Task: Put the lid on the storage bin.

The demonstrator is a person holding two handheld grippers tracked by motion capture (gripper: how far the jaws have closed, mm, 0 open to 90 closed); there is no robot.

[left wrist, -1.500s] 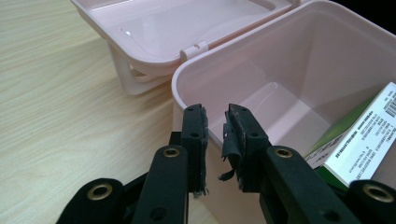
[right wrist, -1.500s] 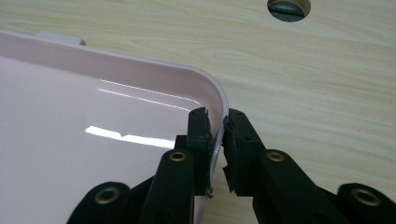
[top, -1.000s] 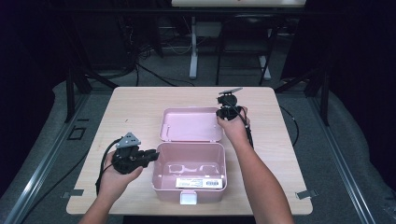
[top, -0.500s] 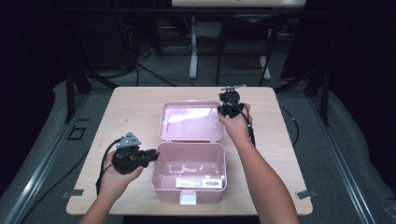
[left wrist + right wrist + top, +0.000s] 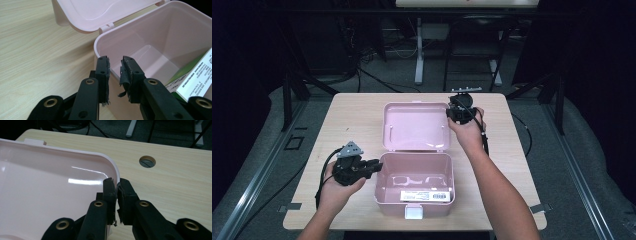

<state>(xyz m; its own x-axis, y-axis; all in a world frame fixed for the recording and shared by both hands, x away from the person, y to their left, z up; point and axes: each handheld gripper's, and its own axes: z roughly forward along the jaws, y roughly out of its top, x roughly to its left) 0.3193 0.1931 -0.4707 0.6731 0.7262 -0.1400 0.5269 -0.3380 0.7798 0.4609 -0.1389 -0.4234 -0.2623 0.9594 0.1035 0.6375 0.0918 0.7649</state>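
1. Pale pink plastic storage box (image 5: 414, 187) sits on the near half of the light wood-grain table (image 5: 347, 117), its hinged pink lid (image 5: 414, 125) thrown back and lying behind it, inner face up.
2. Inside the box: a white and green printed carton (image 5: 193, 75) leaning against the near wall, barcode label visible in the high view. A clear item lies on the box floor; too faint to identify.
3. Left gripper (image 5: 374, 166), black with a grey three-cornered plate on top, is held level at the box's left wall. In the left gripper view (image 5: 115, 65) its jaws straddle the rim at the corner near the hinge, one pad outside and one inside. A narrow gap separates the pads; the rim sits between them, and no firm press on it is visible. The jaws have just been opening slightly.
4. Right gripper (image 5: 451, 113), black, is at the far right corner of the open lid. In the right gripper view (image 5: 116, 182) the pads are nearly together, pinching the rounded edge of the lid.
5. Round cable hole (image 5: 147, 161) in the tabletop, beyond the lid corner.
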